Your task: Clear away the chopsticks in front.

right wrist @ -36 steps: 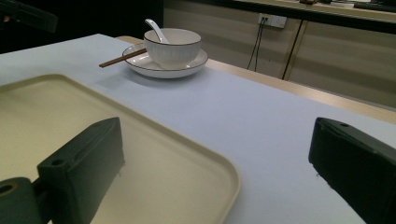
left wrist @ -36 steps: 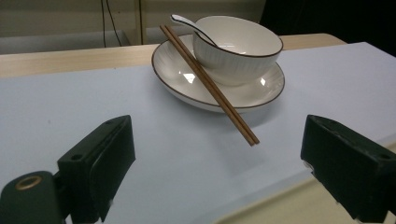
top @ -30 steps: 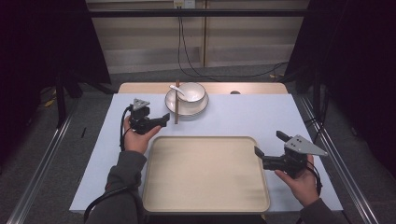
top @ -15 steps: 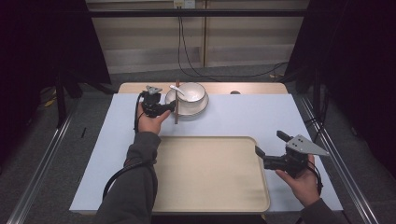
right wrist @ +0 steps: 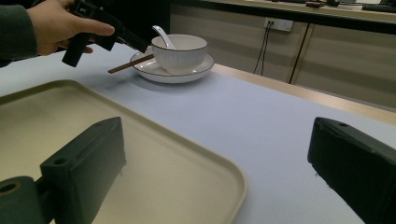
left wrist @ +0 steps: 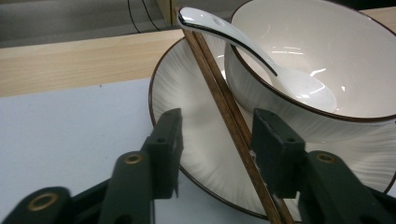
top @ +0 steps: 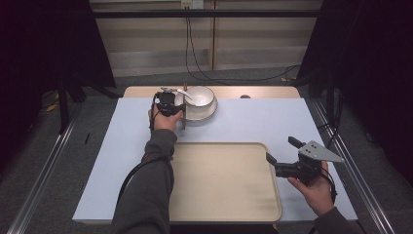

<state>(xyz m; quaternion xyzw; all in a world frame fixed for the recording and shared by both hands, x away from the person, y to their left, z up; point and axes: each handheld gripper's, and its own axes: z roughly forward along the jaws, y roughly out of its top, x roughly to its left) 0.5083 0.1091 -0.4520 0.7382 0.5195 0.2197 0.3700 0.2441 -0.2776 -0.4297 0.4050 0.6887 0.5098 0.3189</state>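
Observation:
A white bowl (top: 199,100) with a white spoon (left wrist: 261,60) in it stands on a white plate (left wrist: 196,93) at the far middle of the table. A pair of brown chopsticks (left wrist: 224,98) leans across the plate's left rim. My left gripper (left wrist: 217,121) has just been closing with the chopsticks between its jaws. They lie close to the right jaw, with a clear gap to the left one. Over the right edge of the beige tray (top: 219,195), my right gripper (top: 281,149) is held wide open with nothing in it.
The blue-grey mat (top: 272,122) covers the table, with a strip of bare wood (top: 272,91) along the far edge. The tray lies at the near middle. Cables (top: 195,48) hang behind the table.
My left hand has moved away from me and to the right, from beside the plate up to its left rim. Its jaws have narrowed around the chopsticks. The right hand has stayed put.

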